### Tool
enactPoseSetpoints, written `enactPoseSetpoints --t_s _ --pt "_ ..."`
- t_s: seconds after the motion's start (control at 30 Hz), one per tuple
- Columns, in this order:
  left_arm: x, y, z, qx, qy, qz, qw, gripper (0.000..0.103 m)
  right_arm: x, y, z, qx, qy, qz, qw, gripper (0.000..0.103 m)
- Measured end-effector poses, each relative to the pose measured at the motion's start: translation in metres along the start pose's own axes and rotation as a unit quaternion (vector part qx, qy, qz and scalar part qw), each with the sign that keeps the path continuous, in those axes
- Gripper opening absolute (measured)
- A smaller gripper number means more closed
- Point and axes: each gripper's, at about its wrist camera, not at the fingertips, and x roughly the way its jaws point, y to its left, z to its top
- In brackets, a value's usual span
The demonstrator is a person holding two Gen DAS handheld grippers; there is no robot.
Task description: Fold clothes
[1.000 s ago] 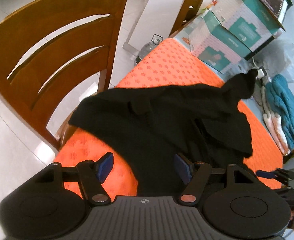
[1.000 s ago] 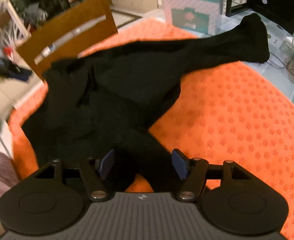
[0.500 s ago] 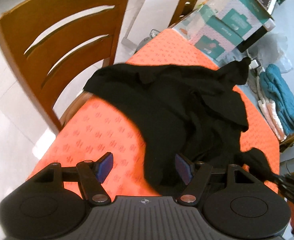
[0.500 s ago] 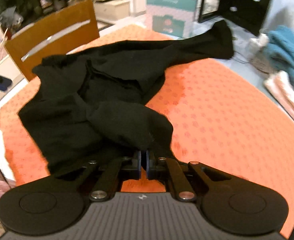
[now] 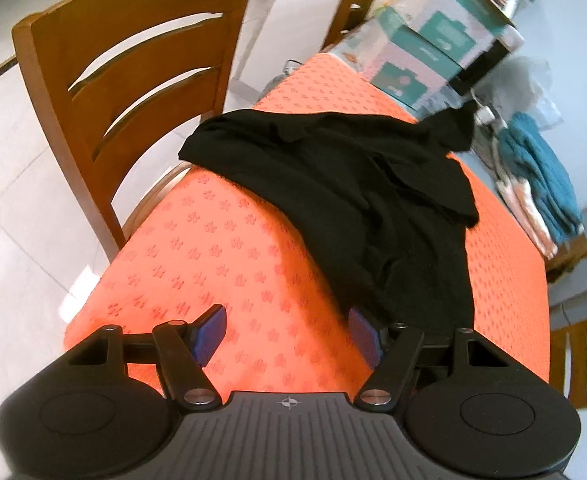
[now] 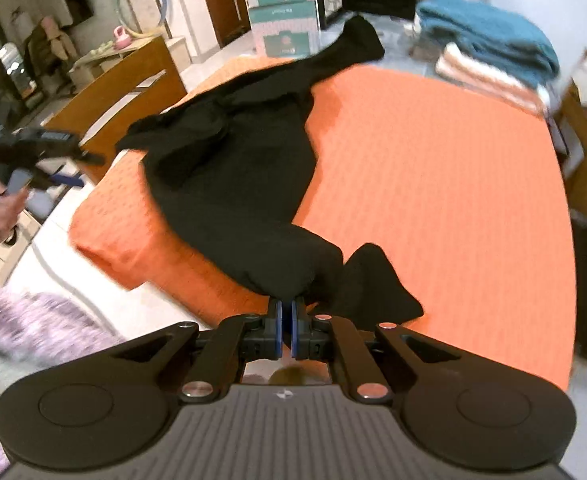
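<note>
A black garment (image 5: 357,184) lies crumpled on the orange patterned cloth (image 5: 221,248) of the table. It also shows in the right wrist view (image 6: 245,176), one long end reaching to the far edge. My left gripper (image 5: 287,334) is open and empty, over bare cloth, with the garment's near edge by its right finger. My right gripper (image 6: 286,322) is shut on the garment's near end and holds it at the table's front edge. The left gripper (image 6: 59,160) also shows in the right wrist view, off the table's left side.
A wooden chair (image 5: 133,80) stands at the table's left side. Teal and white boxes (image 5: 425,48) stand at the far end. A stack of folded towels, teal on top (image 6: 489,44), lies at the far right. Another chair (image 5: 581,356) stands right.
My right gripper closed on the garment's near end and pulled it toward the front edge. My left gripper drew back left, off the garment, still open.
</note>
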Motion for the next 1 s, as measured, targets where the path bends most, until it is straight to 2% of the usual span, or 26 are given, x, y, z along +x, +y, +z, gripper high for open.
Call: enactPoseSetpoints --t_s 0.13,0.23,0.37,0.43,0.57,0.73,0.83,1.0 --pt "-0.010 0.007 -0.012 0.013 -0.001 -0.004 0.9999 0.070 -0.004 0.033 -0.047 0.019 0.020 0.019 0.999 0.005" --pt "-0.015 0.011 -0.020 0.030 0.000 -0.001 0.9996 0.070 0.008 0.052 -0.072 0.025 0.044 0.039 0.998 0.006" --pt "-0.023 0.016 -0.027 0.052 0.000 0.007 0.9986 0.070 0.019 0.071 -0.083 0.021 0.069 0.053 0.996 0.007" --pt "-0.024 0.019 -0.027 0.062 -0.002 0.011 0.9980 0.070 0.020 0.078 -0.082 0.016 0.075 0.060 0.995 0.011" --pt "-0.017 0.023 -0.018 0.071 0.000 0.009 0.9974 0.070 0.020 0.078 -0.058 0.007 0.062 0.066 0.996 0.012" --pt "-0.002 0.023 -0.001 0.082 0.006 -0.005 0.9966 0.070 0.040 0.069 -0.004 0.003 0.041 0.061 0.997 0.015" --pt "0.009 0.013 0.009 0.095 0.003 -0.019 0.9953 0.070 0.058 0.061 0.033 0.007 0.025 0.060 0.998 0.020" --pt "0.035 -0.014 0.026 0.135 0.025 -0.046 0.9895 0.070 0.092 0.043 0.098 0.018 -0.001 0.040 0.999 0.022"
